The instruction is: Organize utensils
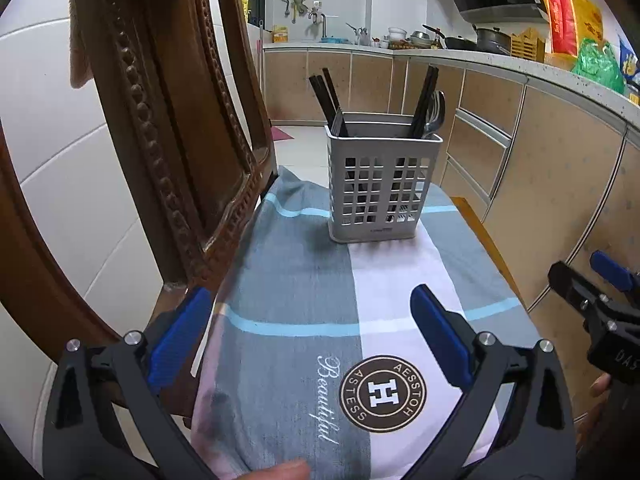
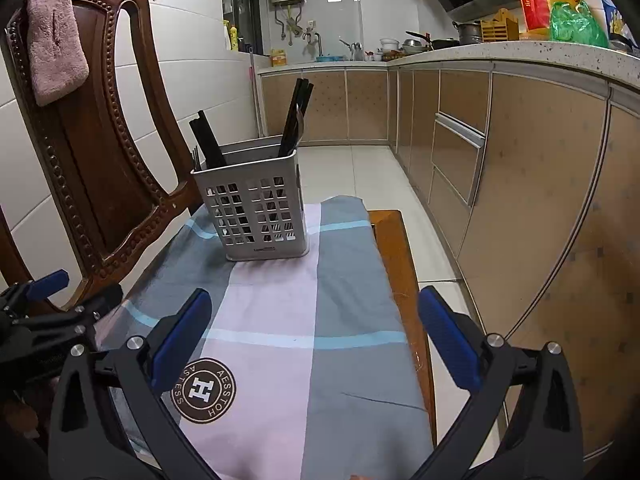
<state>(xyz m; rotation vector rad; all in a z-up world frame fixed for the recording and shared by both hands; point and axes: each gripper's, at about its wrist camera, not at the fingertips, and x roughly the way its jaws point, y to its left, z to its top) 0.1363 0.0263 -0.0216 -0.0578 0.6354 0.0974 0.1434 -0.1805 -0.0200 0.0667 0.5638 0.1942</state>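
In front of me the carved wooden chair (image 2: 100,152) stands to the left with a pink towel (image 2: 54,36) draped over its back, and beside it the striped cloth (image 1: 304,280) covers the small table (image 2: 396,256). The grey slotted utensil holder (image 1: 380,184) stands upright on the far part of that cloth, with black chopsticks (image 1: 326,98) leaning out of its left and right compartments and a metal spoon (image 1: 436,114) in the right one. My left gripper (image 1: 312,332) and my right gripper (image 2: 316,336) both hang above the near part of the cloth with their blue pads spread wide, nothing between them, well apart from the holder.
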